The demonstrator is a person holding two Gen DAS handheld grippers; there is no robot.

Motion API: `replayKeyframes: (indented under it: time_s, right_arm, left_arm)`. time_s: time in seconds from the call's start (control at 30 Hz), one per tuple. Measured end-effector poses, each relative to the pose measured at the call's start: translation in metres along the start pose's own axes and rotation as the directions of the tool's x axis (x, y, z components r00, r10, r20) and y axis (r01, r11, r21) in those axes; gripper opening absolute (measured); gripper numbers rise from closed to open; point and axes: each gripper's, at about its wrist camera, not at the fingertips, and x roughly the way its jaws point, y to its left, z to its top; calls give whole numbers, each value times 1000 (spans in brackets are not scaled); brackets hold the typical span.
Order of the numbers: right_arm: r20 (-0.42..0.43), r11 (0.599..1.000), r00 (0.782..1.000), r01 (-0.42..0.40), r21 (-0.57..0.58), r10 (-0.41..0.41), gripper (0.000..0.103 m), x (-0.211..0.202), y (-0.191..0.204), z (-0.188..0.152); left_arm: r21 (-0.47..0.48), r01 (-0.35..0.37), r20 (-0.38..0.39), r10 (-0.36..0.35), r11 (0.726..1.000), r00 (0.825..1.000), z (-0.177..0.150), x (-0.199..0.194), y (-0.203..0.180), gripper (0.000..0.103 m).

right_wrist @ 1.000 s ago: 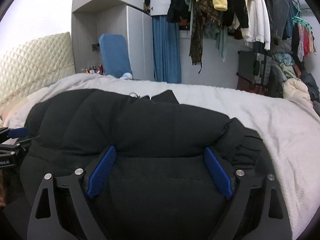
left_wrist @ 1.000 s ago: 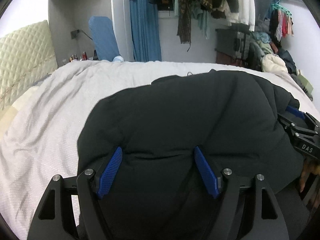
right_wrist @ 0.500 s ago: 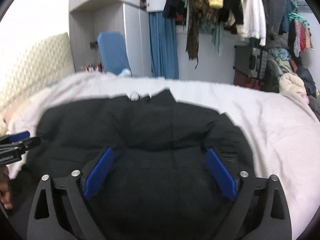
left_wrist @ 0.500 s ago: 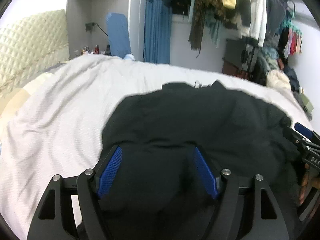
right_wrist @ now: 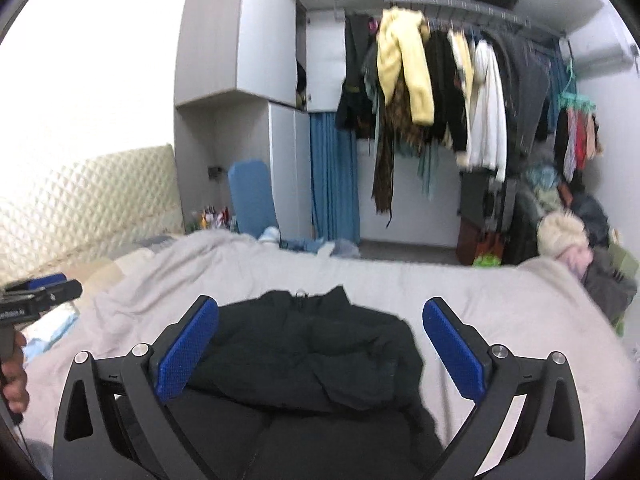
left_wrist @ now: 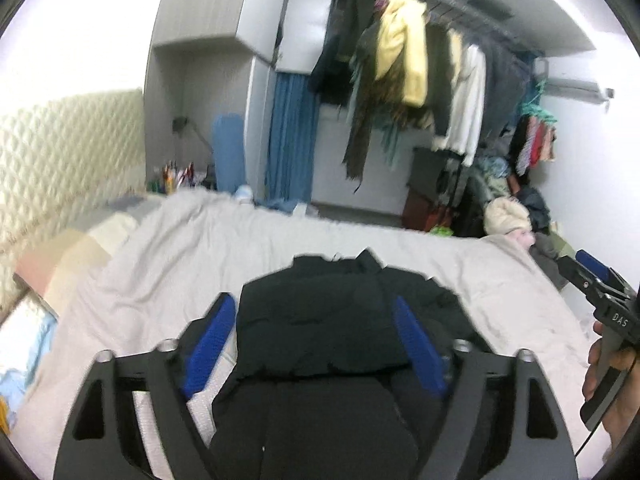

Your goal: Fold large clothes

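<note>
A black puffy jacket (left_wrist: 332,320) lies folded into a compact bundle on the grey bed cover (left_wrist: 180,248); it also shows in the right wrist view (right_wrist: 316,348). My left gripper (left_wrist: 312,344) is open and empty, held above the jacket's near edge. My right gripper (right_wrist: 320,348) is open and empty, also raised above the jacket. The right gripper shows at the right edge of the left wrist view (left_wrist: 600,288), and the left gripper at the left edge of the right wrist view (right_wrist: 36,296).
A quilted cream headboard (right_wrist: 80,208) stands at the left. A rail of hanging clothes (right_wrist: 440,92) and a heap of clothes (right_wrist: 568,236) stand beyond the bed. A grey wardrobe (right_wrist: 240,40), blue curtain (right_wrist: 332,180) and blue chair back (right_wrist: 252,196) stand behind.
Both grippers have lifted up and back from the jacket, which now looks smaller and farther below. Both stay open and empty.
</note>
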Motion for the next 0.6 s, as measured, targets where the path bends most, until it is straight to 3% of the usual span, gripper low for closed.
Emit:
replayKeyframes:
  time_s: [0.33, 0.43, 0.6]
  right_arm:
    - [-14, 1000, 1000, -17, -3, 17, 103, -100, -20, 2]
    - [-43, 1000, 999, -3, -21, 2, 103, -117, -30, -8]
    - [-91, 1000, 996, -2, -2, 2, 103, -137, -62, -28]
  left_arm:
    - [44, 52, 21, -53, 998, 998, -3, -123, -6, 89]
    - [53, 60, 16, -60, 997, 998, -9, -151, 3, 102]
    - [39, 28, -2, -28, 999, 1000, -11, -177, 38, 103]
